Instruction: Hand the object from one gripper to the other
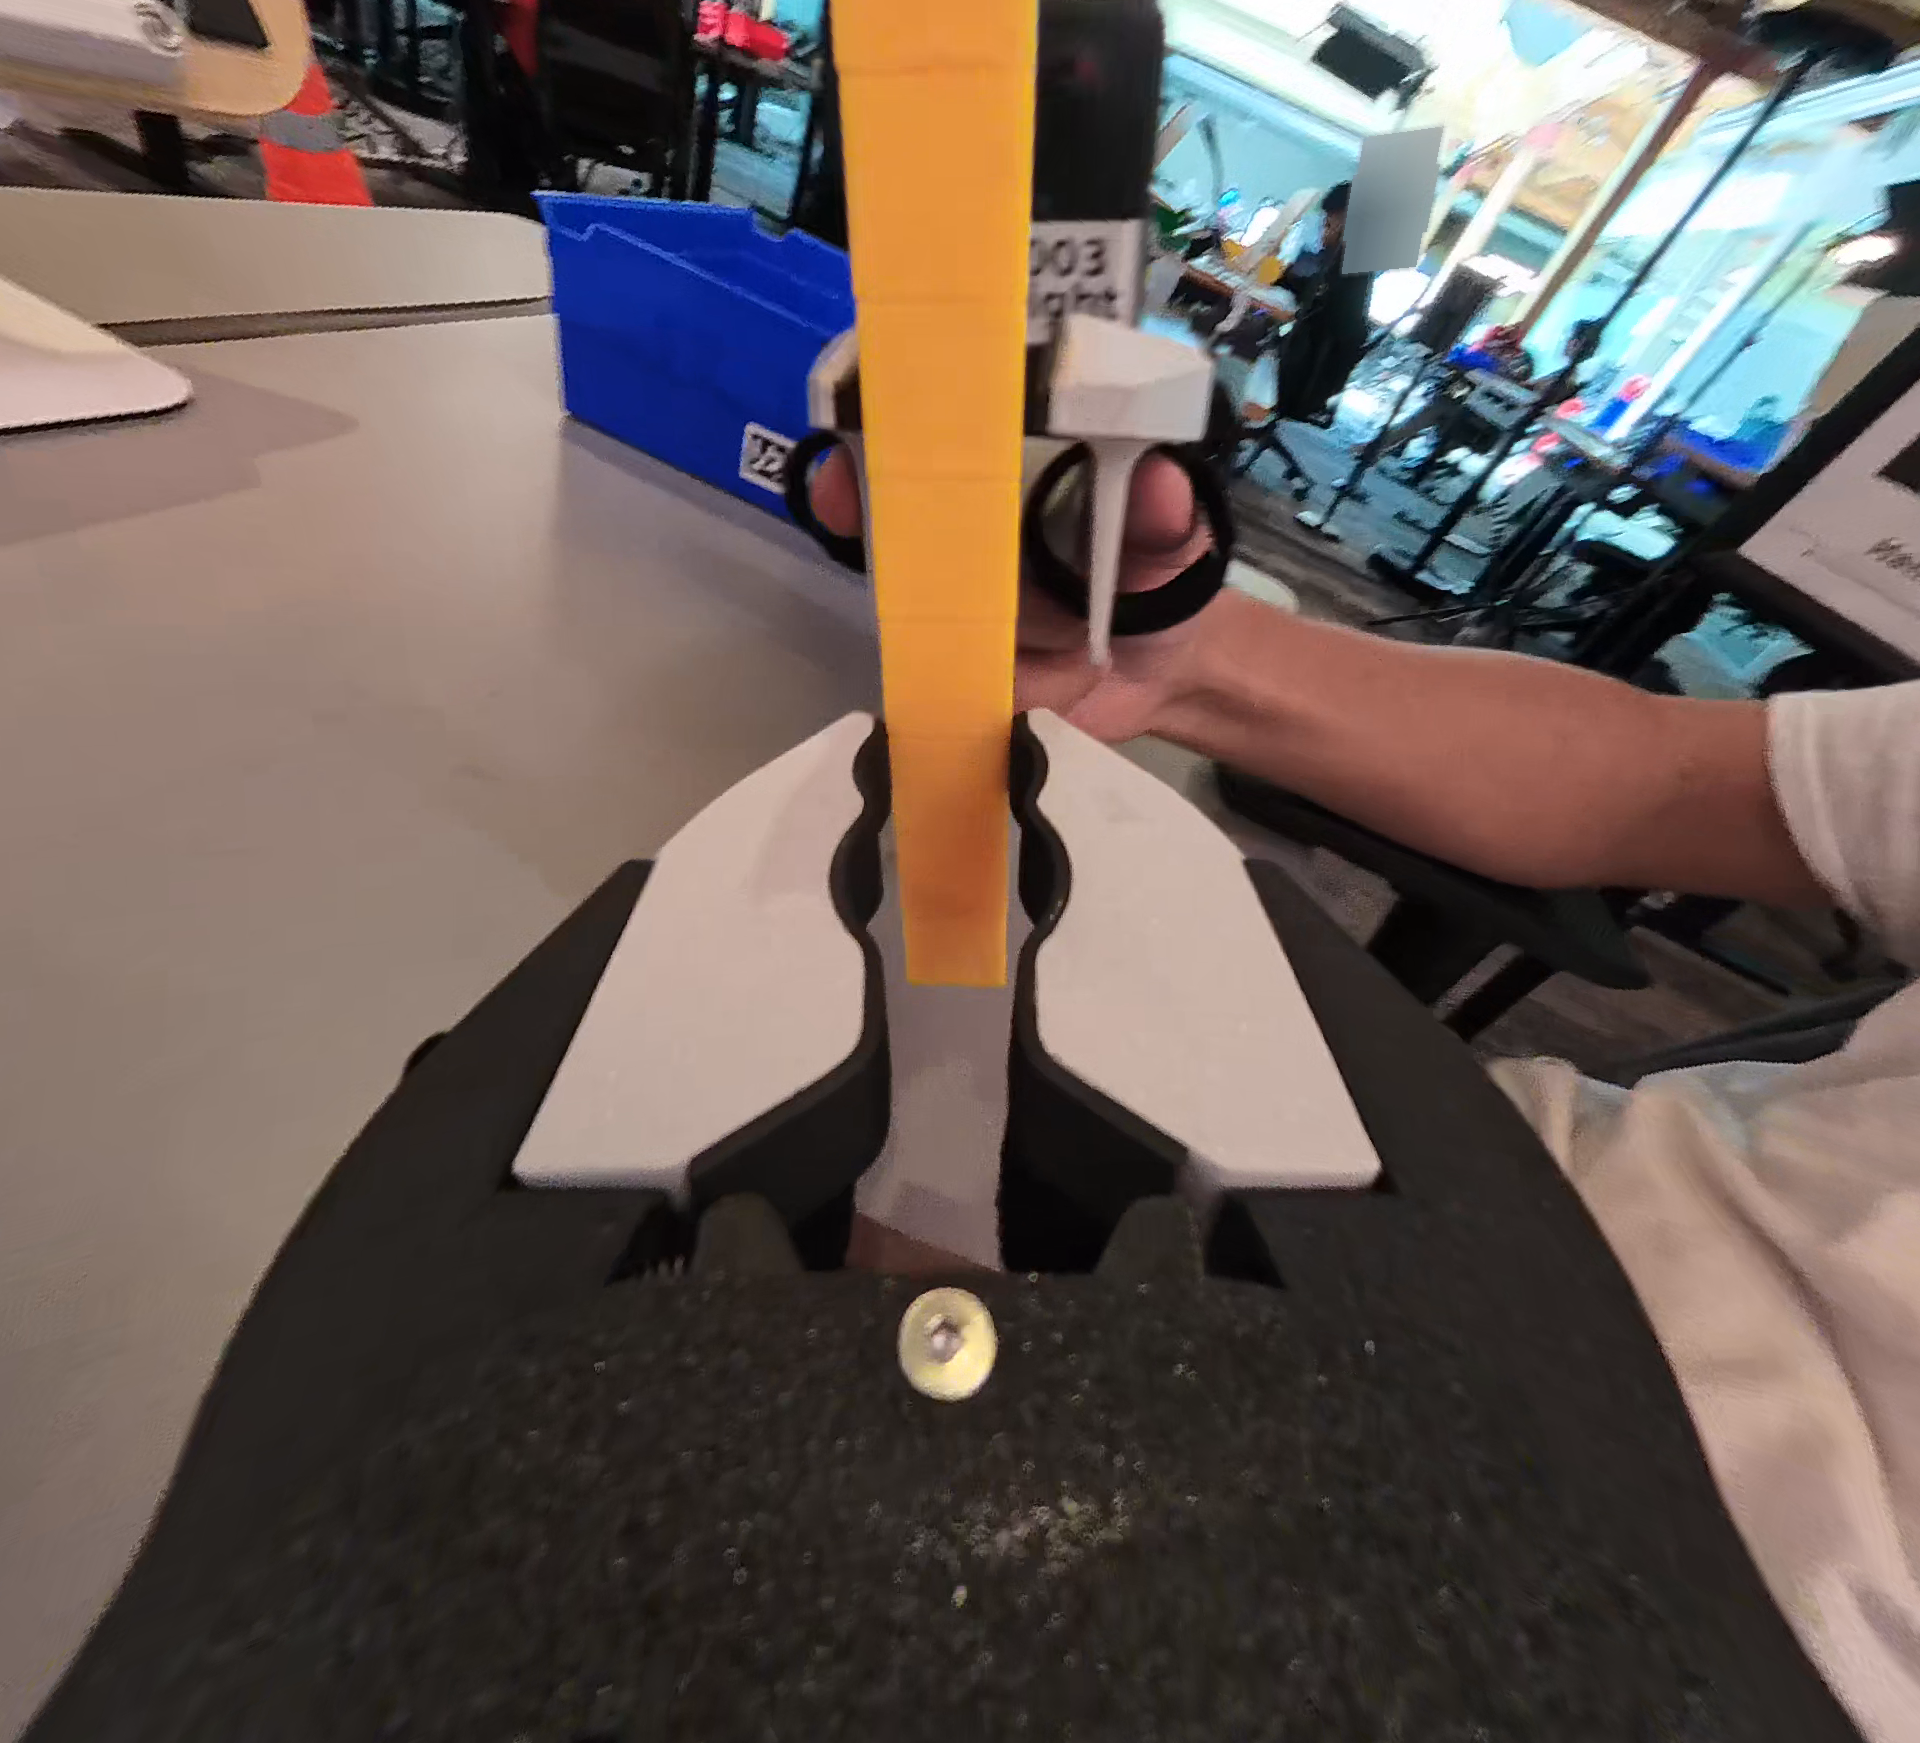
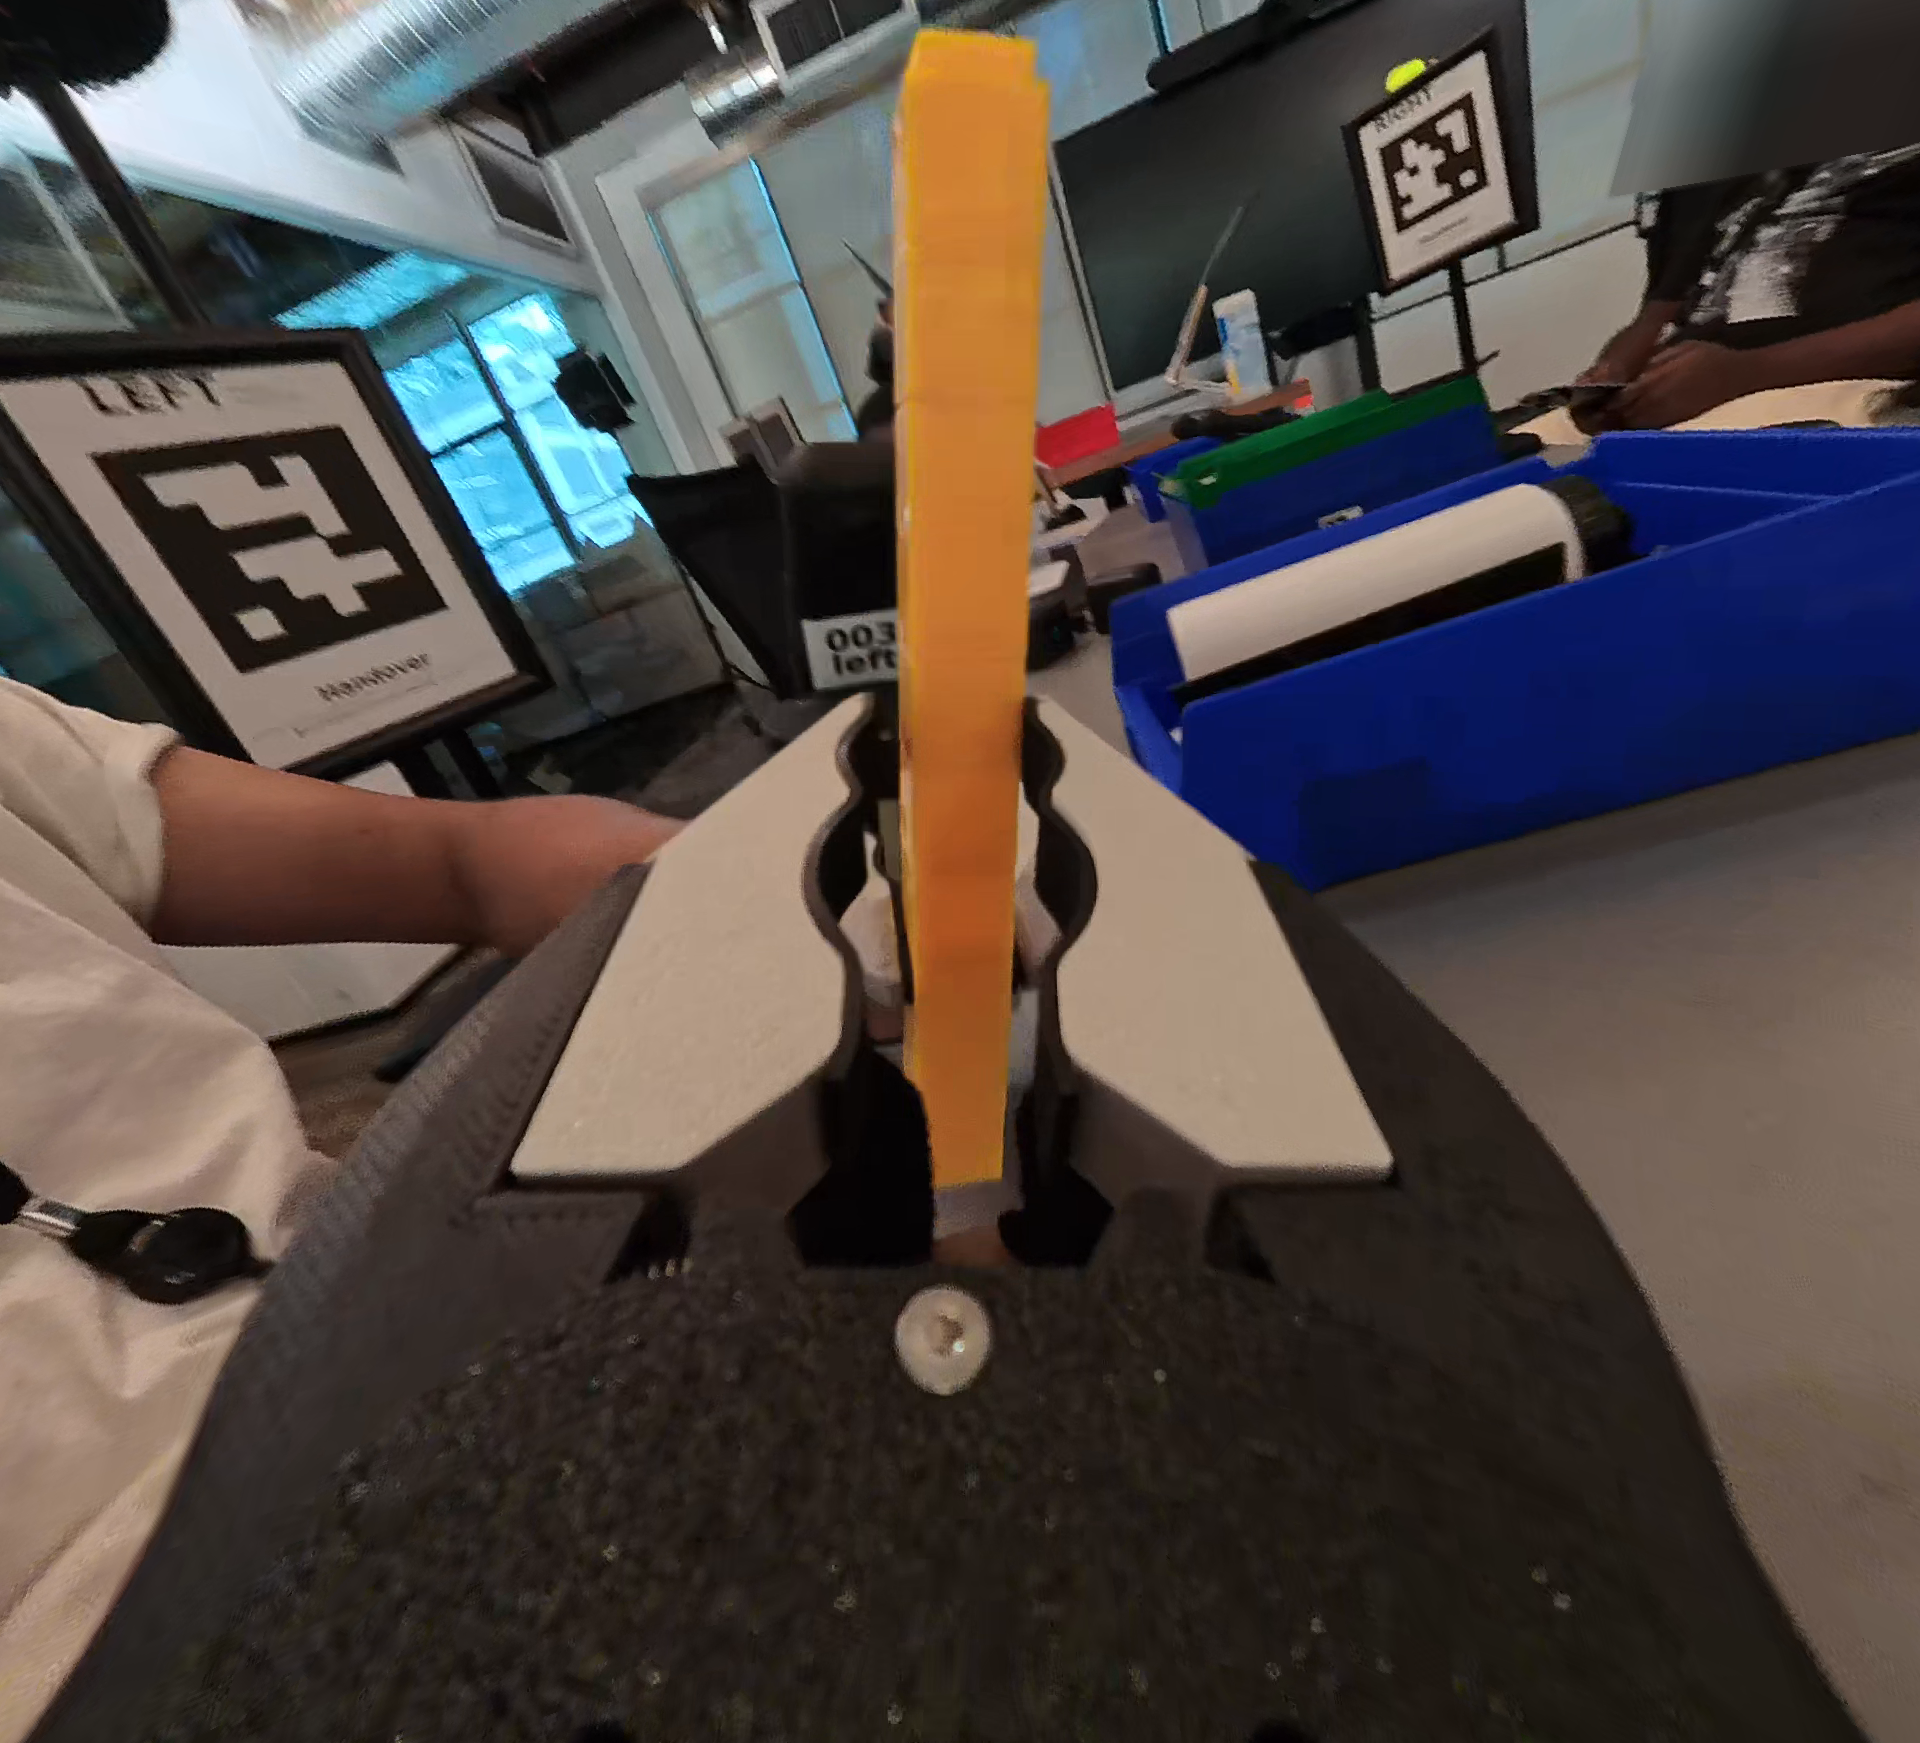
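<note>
Orange segmented bar (image 1: pixel 940 405) upright between 2 facing grippers, above grey table (image 1: pixel 312 602). Left gripper (image 1: pixel 948 846) clamped on lower end. Right gripper (image 2: pixel 961 872) brackets bar – contact unclear, cannot tell if gripping. Likely light, rigid, seams may snap – hold flat faces.

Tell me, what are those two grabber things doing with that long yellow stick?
A person is holding a gripper in each hand and passing a long orange-yellow bar from one to the other. Right now both have it: the left gripper is closed on the bar, and the right gripper has its fingers pressed against the same bar from the opposite side. Neither has let go yet, so the handover is halfway. A blue bin sits on the grey table nearby.
</note>
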Motion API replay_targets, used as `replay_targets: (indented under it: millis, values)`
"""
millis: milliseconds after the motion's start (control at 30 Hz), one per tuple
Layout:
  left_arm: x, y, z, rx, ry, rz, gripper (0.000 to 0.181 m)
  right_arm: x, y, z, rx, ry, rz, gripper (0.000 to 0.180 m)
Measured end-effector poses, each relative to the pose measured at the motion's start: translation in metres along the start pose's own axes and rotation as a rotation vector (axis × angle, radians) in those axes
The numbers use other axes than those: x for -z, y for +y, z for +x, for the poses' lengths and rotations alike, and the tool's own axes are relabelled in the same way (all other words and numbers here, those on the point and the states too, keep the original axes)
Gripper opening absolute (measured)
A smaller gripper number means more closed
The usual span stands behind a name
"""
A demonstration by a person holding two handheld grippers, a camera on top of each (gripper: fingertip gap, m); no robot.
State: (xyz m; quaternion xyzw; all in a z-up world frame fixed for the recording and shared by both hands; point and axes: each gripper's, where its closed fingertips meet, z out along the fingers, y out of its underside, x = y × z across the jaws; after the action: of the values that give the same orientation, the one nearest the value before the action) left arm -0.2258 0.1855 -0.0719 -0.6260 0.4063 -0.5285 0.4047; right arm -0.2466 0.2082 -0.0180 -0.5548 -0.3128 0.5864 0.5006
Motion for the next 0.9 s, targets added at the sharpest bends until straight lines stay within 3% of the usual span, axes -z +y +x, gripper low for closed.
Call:
replay_targets:
  millis: [100, 267, 333, 533, 700, 900]
  values:
    - [0.010, -0.004, -0.019, -0.056, -0.137, 0.010, 0.021, 0.006, 0.004, 0.013, 0.089, 0.133, -0.064, 0.042]
    - [0.038, -0.012, -0.062, -0.175, -0.494, 0.003, 0.021, 0.035, -0.016, 0.071, 0.283, 0.704, -0.064, 0.057]
    - [0.044, -0.014, -0.070, -0.185, -0.578, 0.013, 0.021, 0.027, -0.017, 0.067, 0.326, 0.818, -0.003, 0.064]
    - [0.038, -0.011, -0.068, -0.219, -0.613, 0.002, 0.021, -0.031, 0.019, 0.040, 0.300, 0.785, -0.010, 0.059]
    - [0.031, -0.011, -0.057, -0.276, -0.609, -0.005, 0.021, -0.028, 0.021, 0.045, 0.296, 0.807, -0.028, 0.022]
    - [0.024, 0.000, -0.051, -0.309, -0.542, -0.064, 0.029, -0.016, 0.020, 0.047, 0.344, 0.759, -0.110, 0.021]
